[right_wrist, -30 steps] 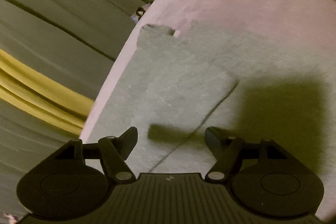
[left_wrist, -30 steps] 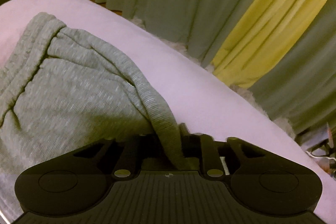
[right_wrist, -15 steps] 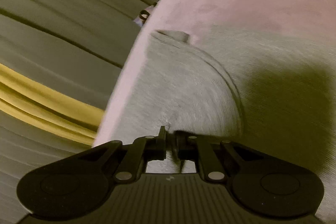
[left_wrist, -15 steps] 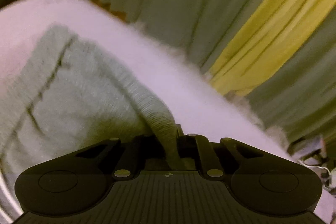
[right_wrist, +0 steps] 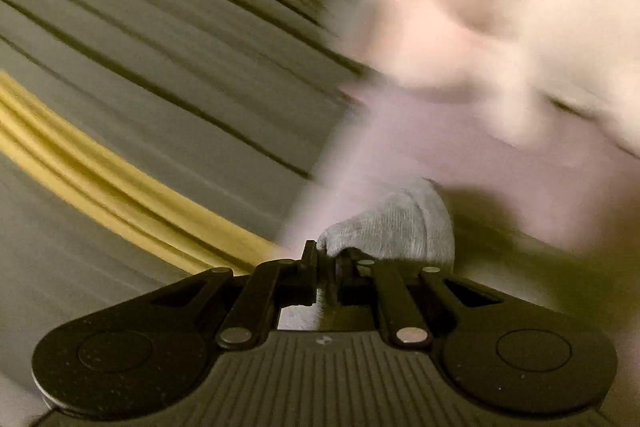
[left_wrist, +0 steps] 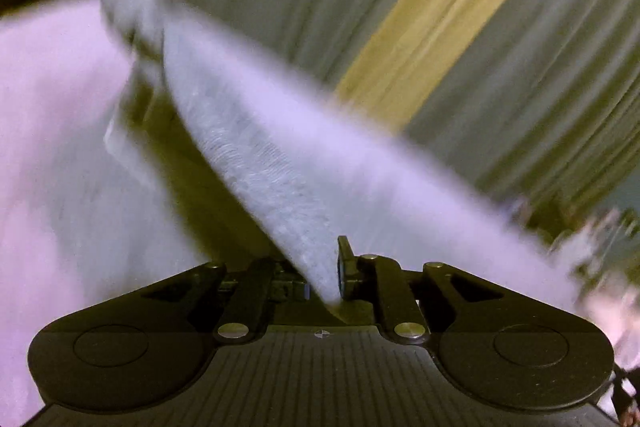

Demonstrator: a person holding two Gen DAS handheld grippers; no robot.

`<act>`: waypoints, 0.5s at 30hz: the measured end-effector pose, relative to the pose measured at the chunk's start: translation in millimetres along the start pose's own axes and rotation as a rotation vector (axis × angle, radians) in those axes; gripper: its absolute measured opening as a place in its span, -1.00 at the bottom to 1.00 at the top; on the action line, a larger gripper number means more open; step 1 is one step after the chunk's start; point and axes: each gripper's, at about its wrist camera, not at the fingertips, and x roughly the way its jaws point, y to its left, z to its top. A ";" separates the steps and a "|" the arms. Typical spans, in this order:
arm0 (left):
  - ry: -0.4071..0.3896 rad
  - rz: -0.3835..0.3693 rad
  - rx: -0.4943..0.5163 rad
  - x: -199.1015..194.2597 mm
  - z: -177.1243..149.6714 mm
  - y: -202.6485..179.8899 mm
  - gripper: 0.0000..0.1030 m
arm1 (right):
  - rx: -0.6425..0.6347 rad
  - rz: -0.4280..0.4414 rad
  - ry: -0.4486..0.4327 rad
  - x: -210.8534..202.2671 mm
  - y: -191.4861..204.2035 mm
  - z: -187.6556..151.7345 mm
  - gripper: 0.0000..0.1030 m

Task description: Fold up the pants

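The left gripper (left_wrist: 322, 273) is closed tight on a fold of the grey pants (left_wrist: 256, 155); its 2 jaws stand nearly together with only the pinched cloth between them. From that pinch the fabric rises as 1 long taut band, its long axis running up and to the left in the left wrist view, away from the gripper toward the far upper-left end, which is blurred. Under and beside the band lies the pale pink bed cover (left_wrist: 48, 131), with a dark shadow between band and cover, so this stretch of the pants is lifted off the bed.

The right gripper (right_wrist: 326, 269) is likewise clamped on the pants (right_wrist: 400, 227), jaws almost shut on a bunched knit edge. The visible cloth here is a short rounded hump just beyond and to the right of the jaws, above the pink bed cover (right_wrist: 500, 179); its direction past that hump cannot be told. A pale soft shape (right_wrist: 460, 27) sits farther back on the bed, too blurred to identify. Grey-green curtains with a yellow stripe (left_wrist: 440, 27) hang behind the bed.
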 end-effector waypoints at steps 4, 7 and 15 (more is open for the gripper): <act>0.137 0.053 -0.174 29.1 -32.5 42.1 -0.65 | 0.054 -0.229 0.158 30.6 -55.6 -26.3 -0.85; 0.040 0.064 -0.274 14.5 -24.2 45.4 -0.17 | 0.078 -0.197 0.151 29.7 -53.3 -26.3 -0.76; 0.023 0.077 -0.355 16.2 -18.1 56.4 -0.12 | 0.121 -0.120 0.189 42.9 -60.1 -32.8 -0.61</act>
